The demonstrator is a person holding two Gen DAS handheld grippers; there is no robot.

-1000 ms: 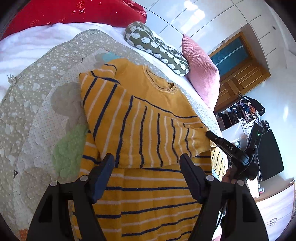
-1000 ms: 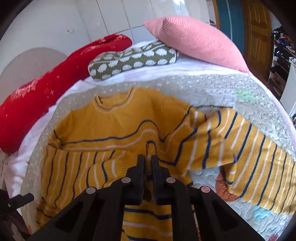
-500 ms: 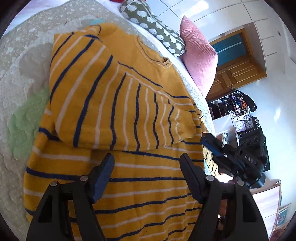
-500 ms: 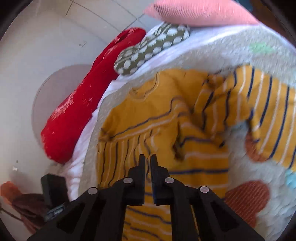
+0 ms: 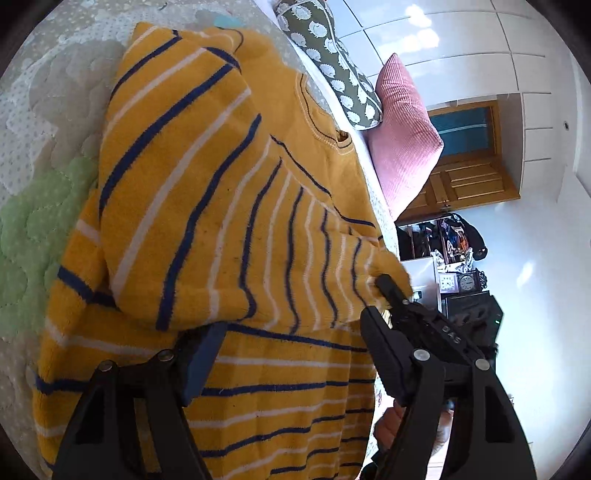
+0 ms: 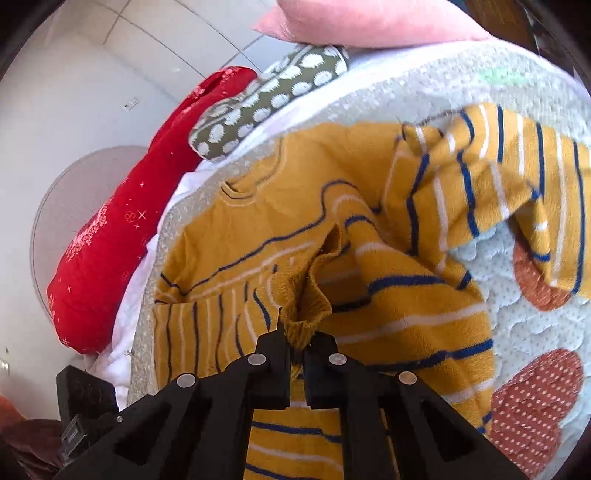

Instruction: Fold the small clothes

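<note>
With one sleeve (image 5: pixel 207 206) folded across the yellow striped sweater (image 6: pixel 369 295) on the bed, the right tongs (image 6: pixel 295 343) pinch its cuff, the left tongs (image 5: pixel 284 354) gape empty; the other sleeve (image 6: pixel 517 177) remains unfolded.

Sweater (image 6: pixel 369 266) spread on a quilt (image 6: pixel 524 325), cushions beyond its neck.

In the right wrist view the sweater lies on the quilt with its neck toward the far side; 1 sleeve (image 6: pixel 498 177) is thrown out to the right across the quilt, the other (image 5: pixel 229 236) is folded over the body. The right gripper (image 6: pixel 295 343) sits at the near edge with the cuff (image 6: pixel 306 317) of the folded sleeve between its fingers. Behind the quilt lie 3 cushions: a long one (image 6: pixel 122 229) at left, a patterned one (image 6: pixel 266 99) in the middle, a ribbed one (image 6: pixel 369 18) at right. In the left wrist view the left gripper (image 5: pixel 291 354) hangs over the lower body, just below the folded sleeve's edge, the right gripper to its right.
</note>
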